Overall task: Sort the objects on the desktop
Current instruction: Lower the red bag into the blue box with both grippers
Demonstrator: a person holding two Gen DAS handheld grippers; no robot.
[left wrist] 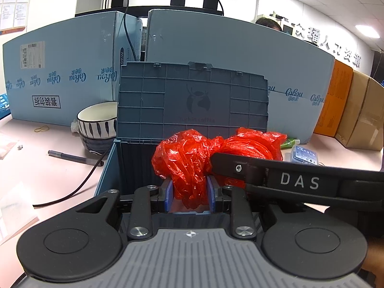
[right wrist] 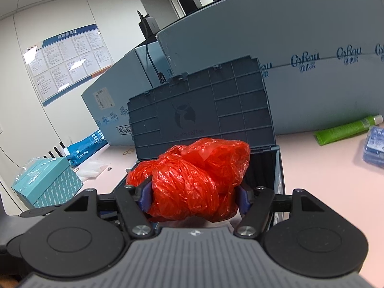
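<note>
Red plastic bag (left wrist: 192, 158): crumpled and bunched, held over the open storage box at the centre of both views, with both grippers pinching it.
Left gripper (left wrist: 189, 192): jaws drawn close together, pinching a narrow fold of the bag between the blue pads.
Right gripper (right wrist: 194, 199): jaws spread wide around a thick bunch of the bag (right wrist: 196, 180), the blue pads pressing on its two sides; in the left wrist view its black finger marked DAS comes in from 3 o'clock and lies across the bag.
Storage box (left wrist: 112, 165): blue-grey plastic, open, directly beneath and behind the bag; dark interior visible.
Box lid (left wrist: 192, 98): ribbed grey, standing upright at 12 o'clock from the bag, with a deer logo at its middle.
Bowls (left wrist: 97, 122): two stacked, white with dark stripes over a dark one, at 10 o'clock from the box, just beside its lid.
Pen (left wrist: 74, 157): dark, lying on the pink counter (left wrist: 36, 172) at 9 o'clock from the box, a black cable crossing near its tip.
Green tube (right wrist: 348, 129): lying on the counter at 2 o'clock in the right wrist view, near a small blue packet (right wrist: 375, 145).
Teal box (right wrist: 48, 184): at 9 o'clock in the right wrist view.
Backdrop: large blue cartons (left wrist: 228, 55) standing along the far edge of the counter.
</note>
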